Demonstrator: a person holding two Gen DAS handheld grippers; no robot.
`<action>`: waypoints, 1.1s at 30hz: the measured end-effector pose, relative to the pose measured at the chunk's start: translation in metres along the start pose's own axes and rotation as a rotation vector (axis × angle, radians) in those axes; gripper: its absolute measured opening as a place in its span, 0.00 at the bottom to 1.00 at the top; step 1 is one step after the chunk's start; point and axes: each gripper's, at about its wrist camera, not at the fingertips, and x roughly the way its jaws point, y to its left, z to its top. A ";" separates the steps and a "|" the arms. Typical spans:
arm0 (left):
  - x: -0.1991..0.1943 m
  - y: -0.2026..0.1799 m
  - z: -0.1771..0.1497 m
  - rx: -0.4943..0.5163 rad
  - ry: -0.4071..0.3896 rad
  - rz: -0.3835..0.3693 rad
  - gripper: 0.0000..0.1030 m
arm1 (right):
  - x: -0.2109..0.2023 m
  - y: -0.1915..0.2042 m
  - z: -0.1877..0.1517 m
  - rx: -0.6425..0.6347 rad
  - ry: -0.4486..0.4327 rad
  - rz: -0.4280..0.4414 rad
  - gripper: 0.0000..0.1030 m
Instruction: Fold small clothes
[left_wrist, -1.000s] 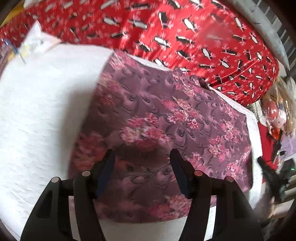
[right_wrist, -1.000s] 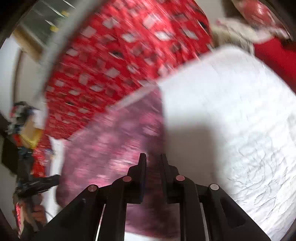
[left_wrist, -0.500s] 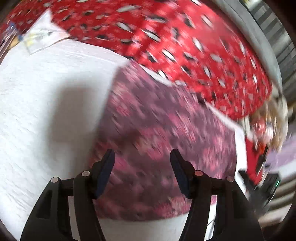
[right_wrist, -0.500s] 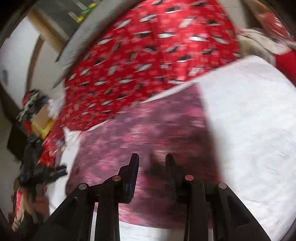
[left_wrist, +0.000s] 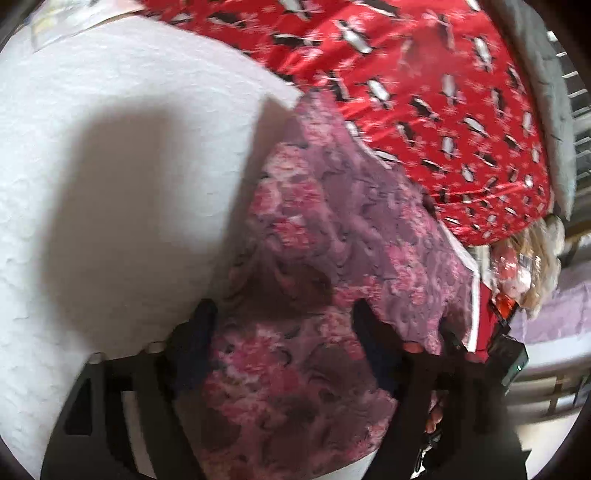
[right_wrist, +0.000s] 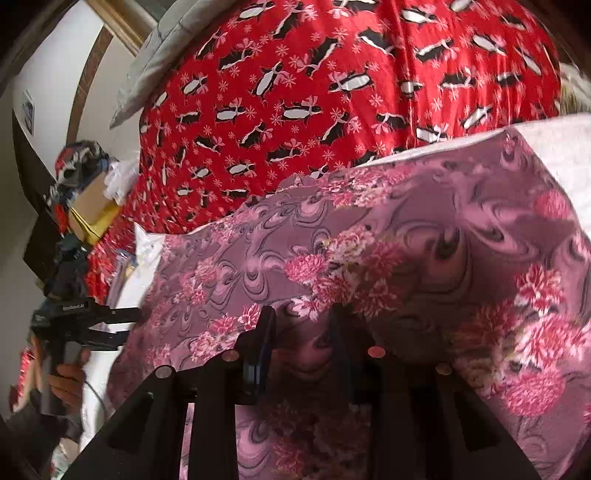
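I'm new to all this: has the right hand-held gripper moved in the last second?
Yes. The right hand-held gripper has come in over the floral cloth, which now fills its view; the white cover shows only at the right edge.

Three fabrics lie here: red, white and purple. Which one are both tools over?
The purple floral cloth, spread flat on the white cover. The red penguin-print fabric lies beyond it.

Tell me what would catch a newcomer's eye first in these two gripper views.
Probably the red penguin-print blanket filling the top of both views, loud against the white quilted cover below it. Next, the mauve cloth with pink flowers lying flat on that white cover, right under both grippers. The left gripper has just been opening and the right gripper stands narrower; neither grips the cloth.
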 end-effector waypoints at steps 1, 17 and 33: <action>0.002 -0.003 0.001 0.002 0.003 -0.009 0.80 | -0.002 -0.002 -0.001 0.011 -0.001 0.010 0.31; -0.033 -0.054 -0.009 0.028 -0.064 -0.010 0.10 | 0.000 -0.001 0.002 0.002 0.007 -0.011 0.31; -0.036 -0.184 -0.030 0.129 -0.078 -0.062 0.08 | -0.092 -0.065 0.009 0.082 -0.022 -0.050 0.38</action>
